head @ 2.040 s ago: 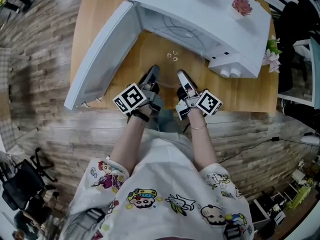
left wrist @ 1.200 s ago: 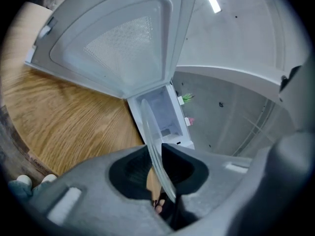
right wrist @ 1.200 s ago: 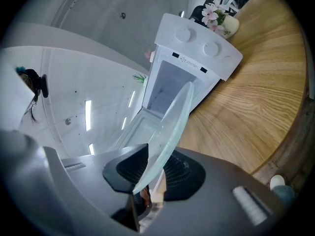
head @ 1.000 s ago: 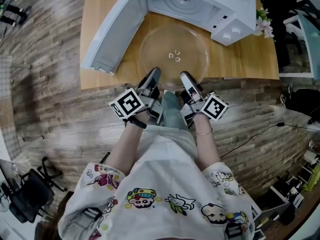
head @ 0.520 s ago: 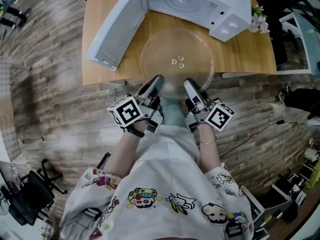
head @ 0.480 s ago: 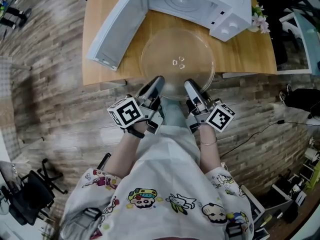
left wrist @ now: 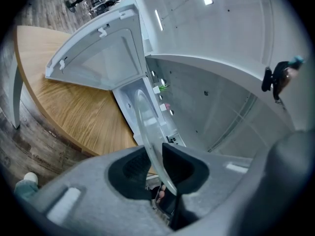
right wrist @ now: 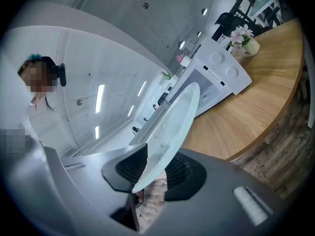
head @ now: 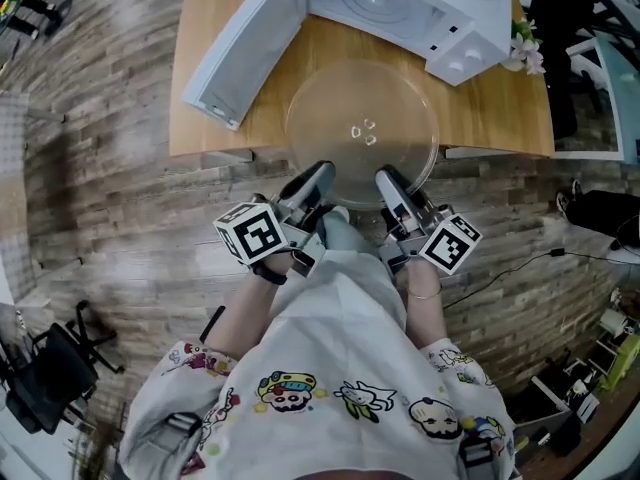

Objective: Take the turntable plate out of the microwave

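Head view: glass turntable plate [head: 362, 133] is out of the microwave [head: 465, 23], held level over the front edge of the wooden table [head: 215, 118], near side overhanging the floor. Left gripper [head: 318, 175] and right gripper [head: 388, 180] bite its near rim side by side. Microwave door [head: 240, 48] stands wide open at left. Only the gripper views show the grip itself. Left gripper view: rim runs edge-on between the pads, clamped, though these jaws have just been easing apart a little; it also shows the door's inner face. Right gripper view: pads clenched on the rim too, with the microwave's knob side and a flower pot [right wrist: 244, 37] that the left one misses
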Demonstrator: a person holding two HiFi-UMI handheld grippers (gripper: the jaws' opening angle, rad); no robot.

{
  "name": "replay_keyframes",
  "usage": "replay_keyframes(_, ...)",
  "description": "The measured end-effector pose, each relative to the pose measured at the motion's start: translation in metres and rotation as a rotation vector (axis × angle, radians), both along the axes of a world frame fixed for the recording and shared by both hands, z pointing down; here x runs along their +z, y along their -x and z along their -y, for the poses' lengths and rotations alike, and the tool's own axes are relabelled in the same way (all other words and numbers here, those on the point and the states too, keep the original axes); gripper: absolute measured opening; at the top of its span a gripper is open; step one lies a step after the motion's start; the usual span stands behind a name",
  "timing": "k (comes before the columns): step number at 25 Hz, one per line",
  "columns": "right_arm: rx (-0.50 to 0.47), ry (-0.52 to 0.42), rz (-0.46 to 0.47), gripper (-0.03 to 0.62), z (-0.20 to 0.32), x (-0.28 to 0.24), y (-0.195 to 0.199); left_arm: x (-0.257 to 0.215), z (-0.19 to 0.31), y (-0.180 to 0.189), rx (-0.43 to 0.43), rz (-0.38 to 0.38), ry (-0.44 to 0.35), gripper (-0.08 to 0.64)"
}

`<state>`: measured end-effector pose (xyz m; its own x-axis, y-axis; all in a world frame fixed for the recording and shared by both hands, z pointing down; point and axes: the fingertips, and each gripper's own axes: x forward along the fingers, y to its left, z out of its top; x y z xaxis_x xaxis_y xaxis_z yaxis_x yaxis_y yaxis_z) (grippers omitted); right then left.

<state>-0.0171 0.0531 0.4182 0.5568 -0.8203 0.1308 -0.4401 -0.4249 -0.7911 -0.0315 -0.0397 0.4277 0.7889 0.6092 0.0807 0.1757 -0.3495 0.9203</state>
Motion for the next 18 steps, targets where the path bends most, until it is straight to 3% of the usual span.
replay_keyframes(9,-0.032,0.000,-0.035,0.114,-0.032,-0.033,-0.015,-0.033,-0.033,-0.012,-0.026,-0.018,-0.006,0.067)
replay_keyframes(18,-0.026,-0.022,-0.070,0.115,-0.031,-0.045,-0.015,-0.046,-0.031,-0.012,-0.047,-0.045,-0.016,0.067)
